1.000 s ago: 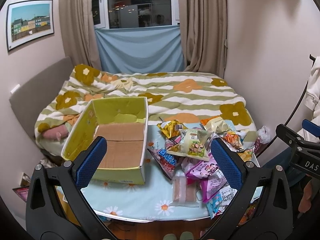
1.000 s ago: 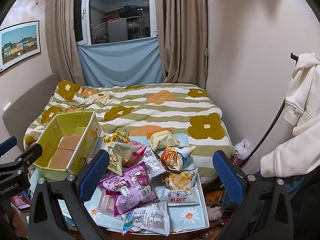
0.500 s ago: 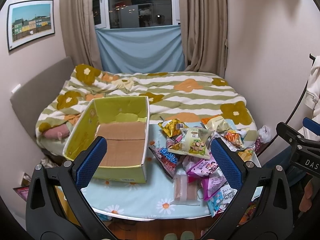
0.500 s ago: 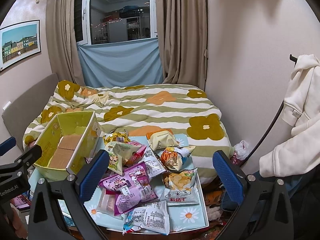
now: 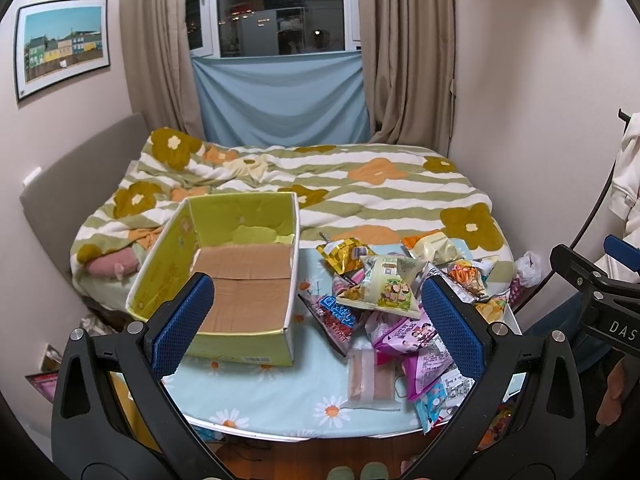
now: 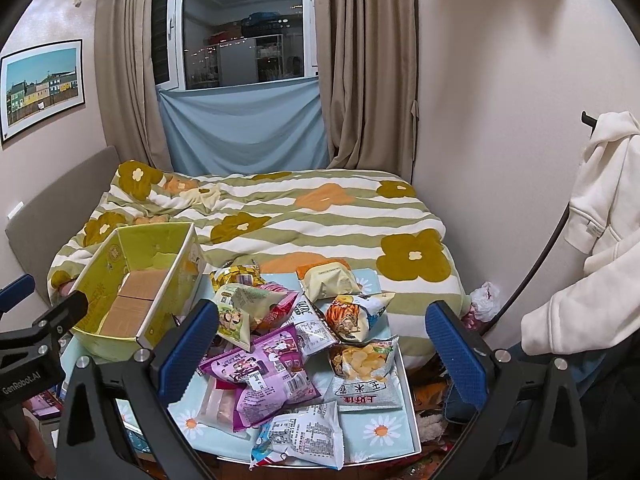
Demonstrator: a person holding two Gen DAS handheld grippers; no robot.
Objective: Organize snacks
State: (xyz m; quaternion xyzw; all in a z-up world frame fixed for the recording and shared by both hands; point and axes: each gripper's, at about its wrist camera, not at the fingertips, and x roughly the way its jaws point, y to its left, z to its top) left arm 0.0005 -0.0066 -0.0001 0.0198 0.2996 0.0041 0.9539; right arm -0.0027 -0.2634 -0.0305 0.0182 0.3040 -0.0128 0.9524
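Observation:
An empty yellow-green cardboard box (image 5: 236,276) (image 6: 136,292) stands on the left of a small table with a daisy-print cloth (image 5: 280,400) (image 6: 384,428). A heap of snack packets covers the table's right side: a pale green packet (image 5: 386,288) (image 6: 236,312) on top, purple packets (image 5: 404,332) (image 6: 260,364), a chip bag (image 6: 362,360) and a white packet (image 6: 300,440) at the front edge. My left gripper (image 5: 318,324) hangs open above the table's front, empty. My right gripper (image 6: 322,348) is open over the heap, holding nothing.
A bed with a flowered striped quilt (image 5: 360,184) lies right behind the table. A cream hoodie (image 6: 600,216) hangs on a rack at the right. Curtains and a window fill the back wall. Clutter lies on the floor under the table's right edge.
Both views have shifted only slightly; the left gripper has eased a little toward the table. Nothing on the table has moved.

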